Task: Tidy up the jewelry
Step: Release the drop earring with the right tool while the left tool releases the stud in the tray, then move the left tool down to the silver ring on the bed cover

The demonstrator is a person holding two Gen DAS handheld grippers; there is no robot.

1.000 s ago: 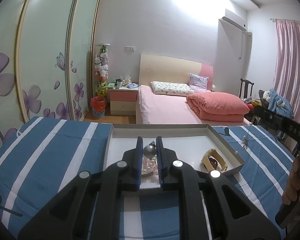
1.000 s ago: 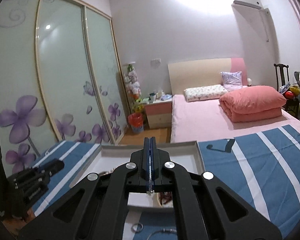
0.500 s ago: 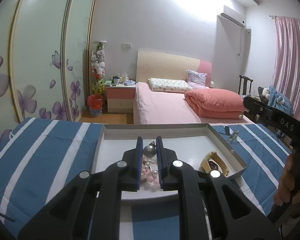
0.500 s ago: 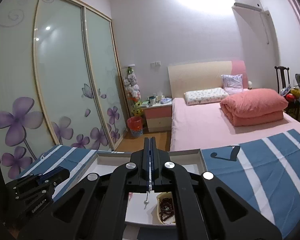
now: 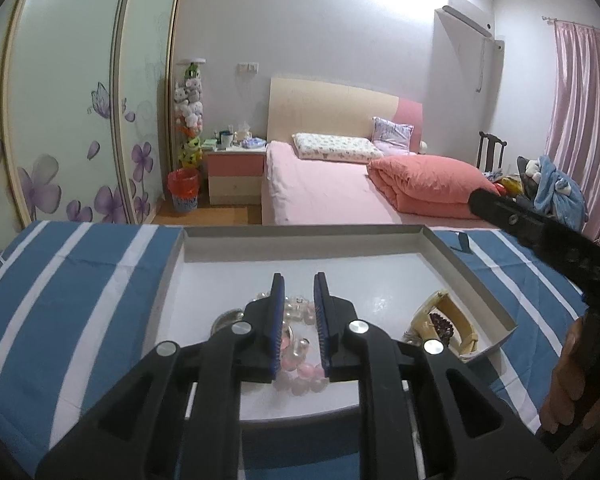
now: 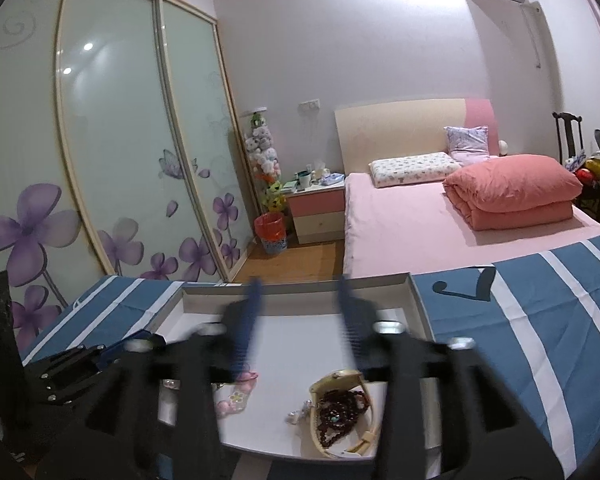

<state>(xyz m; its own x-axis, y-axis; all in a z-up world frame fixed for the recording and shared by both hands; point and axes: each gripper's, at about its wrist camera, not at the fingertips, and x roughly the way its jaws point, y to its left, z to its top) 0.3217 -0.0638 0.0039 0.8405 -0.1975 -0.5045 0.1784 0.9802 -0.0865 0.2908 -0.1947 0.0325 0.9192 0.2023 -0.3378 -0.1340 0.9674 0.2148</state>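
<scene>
**Now both grippers stand over the jewelry tray**

Low over the near half of the shallow white cardboard tray (image 5: 172, 276), the left gripper (image 5: 300, 292) has its blue-padded jaws a narrow gap apart and opening; nothing is pinched between them. Under and just beyond its fingers lies a bracelet of pink and clear round beads (image 5: 300, 376) on the tray floor, with a small silver dish-like piece (image 5: 226, 318) just to its left, half hidden by the gripper.

To the right in the same tray sits a cream-coloured oval basket (image 5: 465, 320) holding a string of dark red beads (image 5: 439, 322) — near the tray's right wall, close to the torn near-right corner.

The right gripper (image 6: 298, 320) is blurred with motion; its jaws stand well apart and are opening, with nothing between them. Below it, in the right wrist view, the basket and its dark beads lie near the tray's near edge, and a small silvery trinket (image 6: 298, 416) rests just left of the basket. A person's hand (image 5: 571, 376) grips the right tool's handle at the far right.

The tray rests on a blue-and-white striped cloth (image 5: 60, 288) covering the desk — a pink bed (image 5: 319, 196) lies beyond.
</scene>
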